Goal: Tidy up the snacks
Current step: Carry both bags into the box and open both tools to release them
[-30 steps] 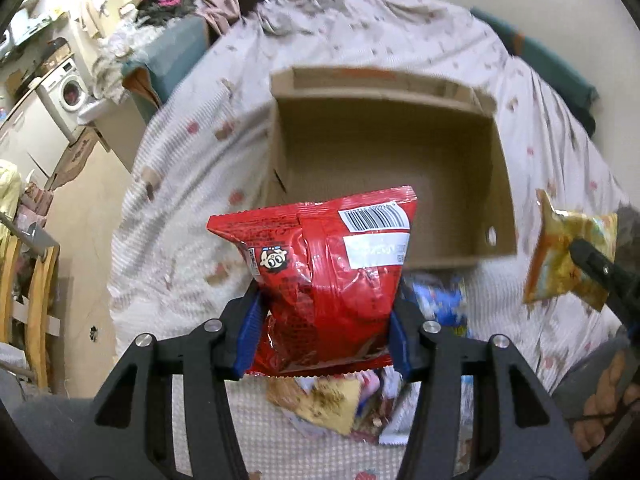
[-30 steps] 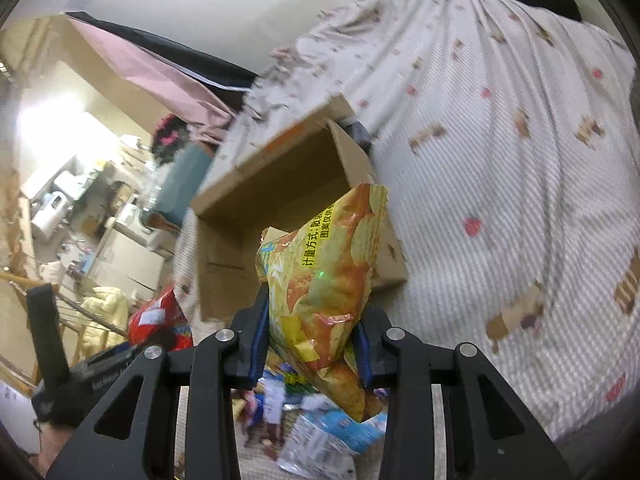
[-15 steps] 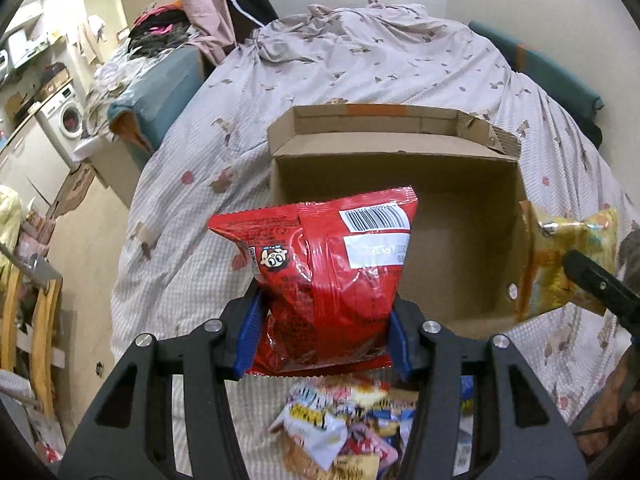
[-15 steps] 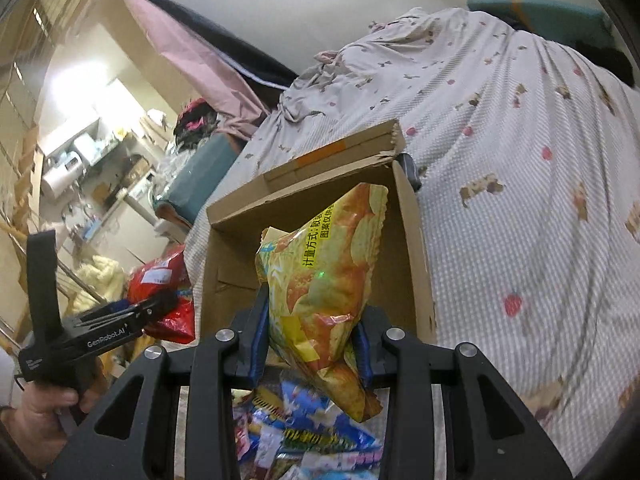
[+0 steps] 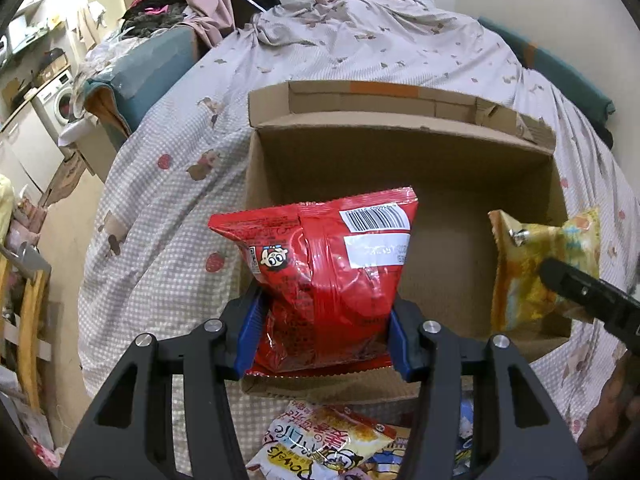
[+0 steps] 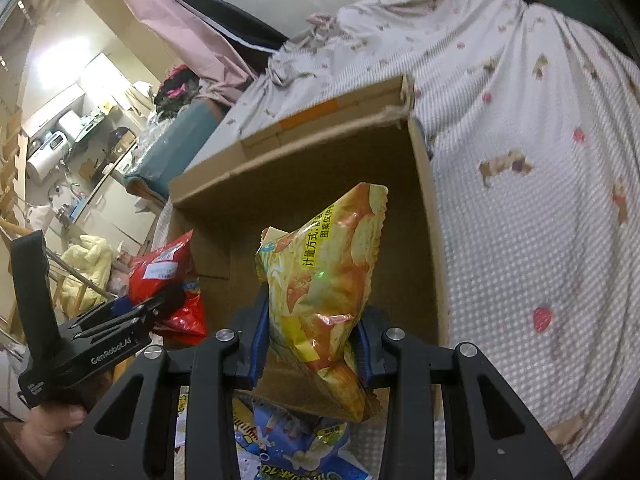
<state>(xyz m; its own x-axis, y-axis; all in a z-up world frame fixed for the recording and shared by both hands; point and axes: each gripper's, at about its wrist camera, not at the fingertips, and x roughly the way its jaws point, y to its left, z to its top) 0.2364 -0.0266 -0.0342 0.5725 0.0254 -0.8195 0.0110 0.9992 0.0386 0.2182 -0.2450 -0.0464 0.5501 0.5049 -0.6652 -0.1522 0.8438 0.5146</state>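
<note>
Both bags now moved over the cardboard box [image 5: 400,184] on the bed [image 5: 168,184]. Left tool [image 5: 322,340] pinching red snack bag [image 5: 324,272], right tool [image 6: 310,344] pinching yellow chip bag [image 6: 324,280]. Ready to drop in.

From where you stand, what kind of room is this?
Probably a lived-in bedroom: a bed under a patterned cover holds the cardboard box, clothes are piled nearby, and a washing machine stands beyond.

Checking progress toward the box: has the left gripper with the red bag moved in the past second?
Yes. The left gripper carried the red snack bag forward: the cardboard box now looms larger, the bag over its near edge.
</note>
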